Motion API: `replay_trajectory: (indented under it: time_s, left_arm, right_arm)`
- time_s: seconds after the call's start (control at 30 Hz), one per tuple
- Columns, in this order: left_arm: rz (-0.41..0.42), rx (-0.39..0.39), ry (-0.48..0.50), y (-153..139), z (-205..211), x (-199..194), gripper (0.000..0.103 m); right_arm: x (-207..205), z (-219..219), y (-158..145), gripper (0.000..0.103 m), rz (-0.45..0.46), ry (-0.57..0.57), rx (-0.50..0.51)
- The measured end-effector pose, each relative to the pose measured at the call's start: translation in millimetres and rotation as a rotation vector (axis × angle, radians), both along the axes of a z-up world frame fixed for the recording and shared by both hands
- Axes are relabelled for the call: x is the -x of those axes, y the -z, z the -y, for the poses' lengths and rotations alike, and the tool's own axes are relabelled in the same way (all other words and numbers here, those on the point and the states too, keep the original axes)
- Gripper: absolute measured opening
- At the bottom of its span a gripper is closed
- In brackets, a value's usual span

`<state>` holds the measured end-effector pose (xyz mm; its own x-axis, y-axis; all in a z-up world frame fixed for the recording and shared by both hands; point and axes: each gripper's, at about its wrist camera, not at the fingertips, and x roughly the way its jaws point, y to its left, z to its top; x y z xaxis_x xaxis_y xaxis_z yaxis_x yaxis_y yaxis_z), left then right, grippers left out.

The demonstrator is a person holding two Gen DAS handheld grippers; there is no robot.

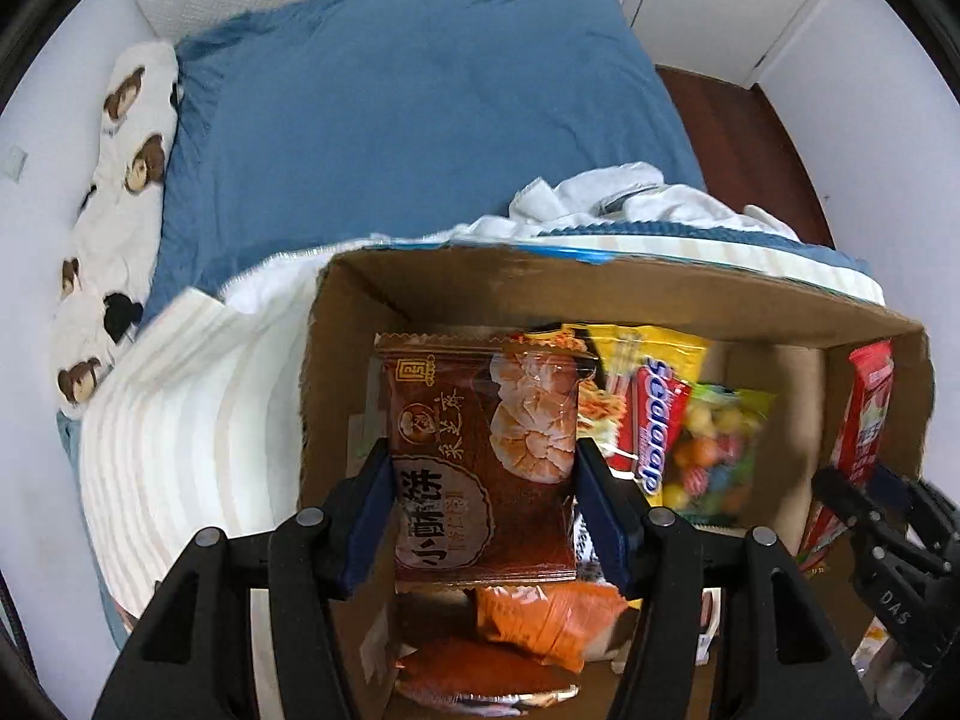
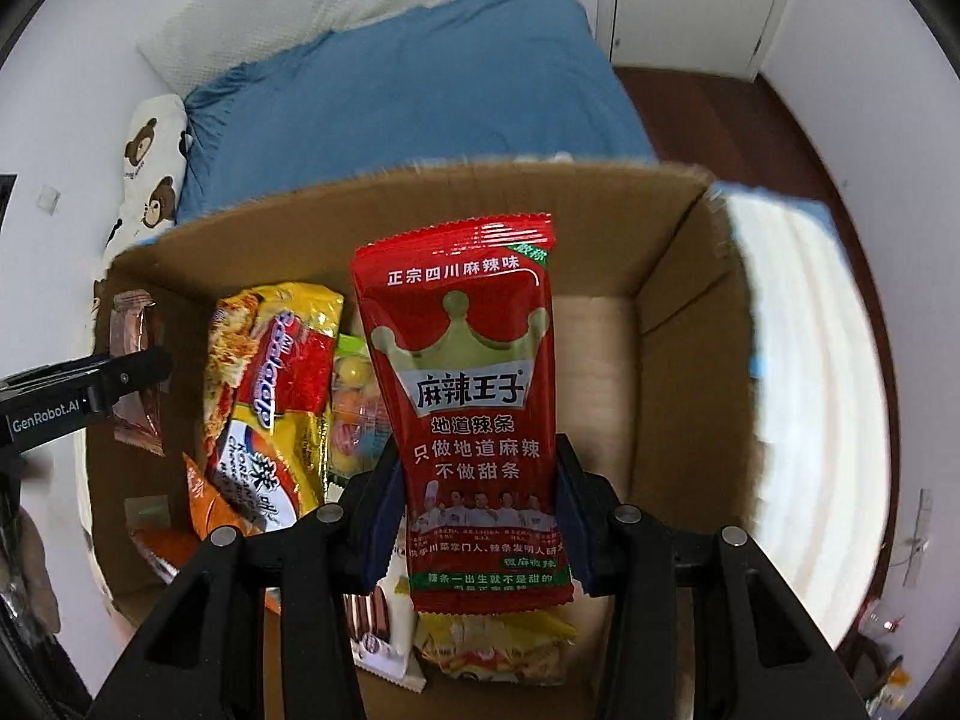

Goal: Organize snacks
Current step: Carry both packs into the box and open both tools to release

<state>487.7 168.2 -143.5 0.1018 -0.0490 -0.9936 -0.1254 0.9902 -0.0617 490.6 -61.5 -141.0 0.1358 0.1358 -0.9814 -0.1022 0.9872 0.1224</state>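
- left hand-held gripper (image 1: 483, 501) clamped on brown pastry packet (image 1: 480, 456); held over cardboard box (image 1: 630, 294)
- right hand-held gripper (image 2: 477, 507) clamped on red spicy-strip packet (image 2: 474, 396); over same box
- box sits on bed (image 1: 420, 108); noodle pack (image 2: 273, 384) and candy bag (image 1: 714, 450) inside

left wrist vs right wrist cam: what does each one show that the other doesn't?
Left wrist only: front of the brown pastry packet clamped in the left gripper, and the white cloth heap behind the box.

Right wrist only: front of the red spicy-strip packet clamped in the right gripper, with the bare cardboard floor on the box's right side.

Both: the cardboard box, yellow noodle bag, candy bag, blue bedding, bear-print pillow, and the other gripper at the frame edge.
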Motion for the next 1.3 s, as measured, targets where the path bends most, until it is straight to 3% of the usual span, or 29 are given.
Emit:
replay_trajectory:
  time_s: [0.07,0.27,0.6,0.73,1.3]
  left_arm:
    - [-0.033,0.049,-0.038,10.6,-7.6,-4.8,0.071]
    - [-0.028,0.049,0.006,15.9,4.8,-6.4,0.094]
    - [0.052,0.051,-0.006,0.0,8.8,12.1,0.095]
    - [0.114,0.016,0.007,-11.6,14.0,27.3,0.095]
    - [0.336,-0.065,0.033,-64.7,36.1,127.0,0.095]
  right_arm:
    - [-7.4,-3.0,14.2,0.068,-0.029,-0.001,0.006]
    - [-2.6,-18.2,22.0,0.092,-0.034,-0.047,0.014]
    - [12.0,-7.0,-1.7,0.092,-0.007,-0.025,0.038]
    - [25.2,3.6,-9.5,0.092,0.002,0.003,0.030]
    - [113.1,14.7,-69.9,0.092,0.164,-0.018,0.032]
